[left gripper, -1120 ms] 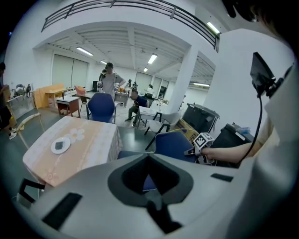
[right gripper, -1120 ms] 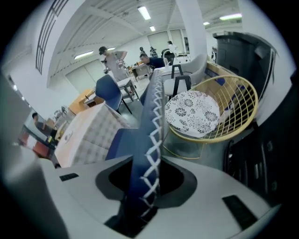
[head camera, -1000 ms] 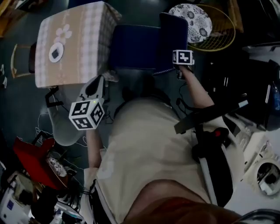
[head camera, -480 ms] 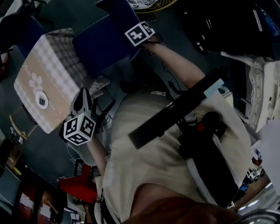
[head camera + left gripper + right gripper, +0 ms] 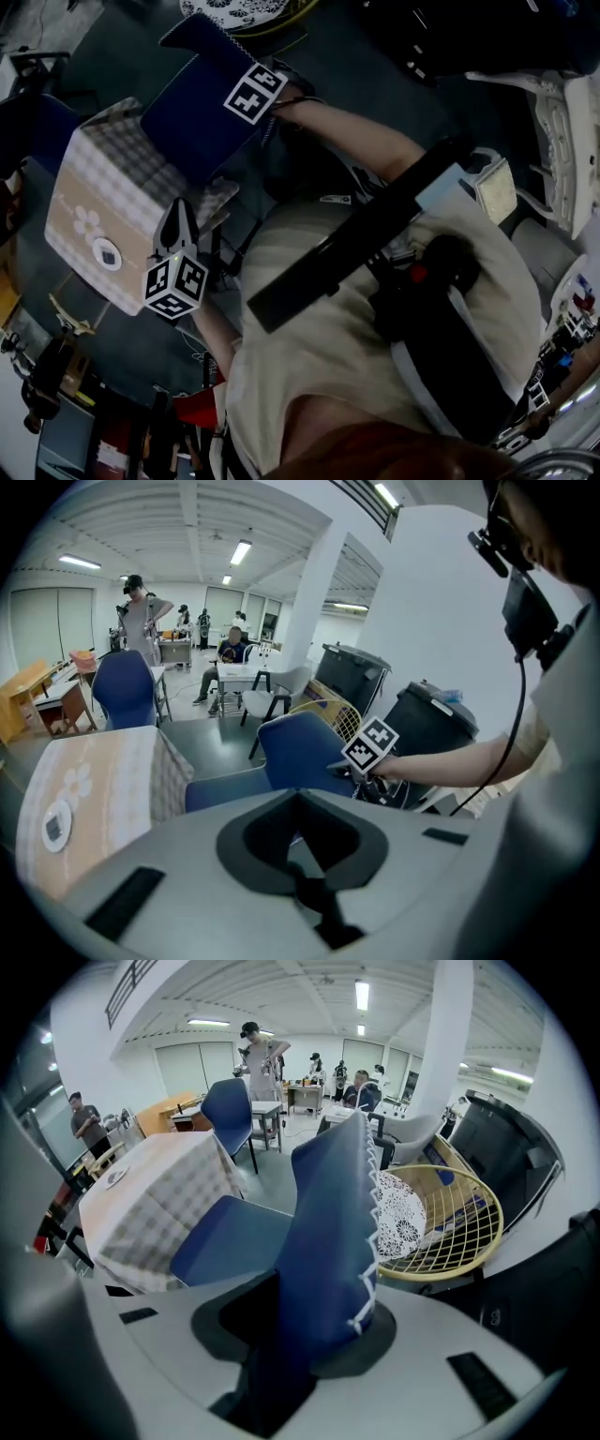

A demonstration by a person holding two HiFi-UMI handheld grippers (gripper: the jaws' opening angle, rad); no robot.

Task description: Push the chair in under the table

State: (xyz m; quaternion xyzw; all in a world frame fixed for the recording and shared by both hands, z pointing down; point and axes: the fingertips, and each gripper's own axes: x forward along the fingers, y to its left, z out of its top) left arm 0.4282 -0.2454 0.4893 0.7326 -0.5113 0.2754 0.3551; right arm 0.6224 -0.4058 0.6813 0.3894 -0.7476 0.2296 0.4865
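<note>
The blue chair (image 5: 192, 94) stands beside the table (image 5: 94, 220), which wears a checked cloth; the chair's seat (image 5: 230, 1237) points at it. My right gripper (image 5: 251, 111) is shut on the top of the chair's backrest (image 5: 333, 1232), which fills the gap between its jaws (image 5: 300, 1335). My left gripper (image 5: 178, 211) hangs shut and holds nothing, close to the table's near corner. In the left gripper view, its jaws (image 5: 302, 874) are together, with the chair (image 5: 300, 752) and the right gripper's marker cube (image 5: 375, 745) ahead.
A yellow wire basket (image 5: 445, 1213) with a patterned cushion sits just behind the chair. Dark bins (image 5: 431, 724) stand to that side. Another blue chair (image 5: 122, 686) is beyond the table. People stand and sit far back. Clutter lies on the floor at my left (image 5: 56, 375).
The head view has swung round. My left gripper has come down and nearer to the table's corner. The right gripper stays closed on the backrest.
</note>
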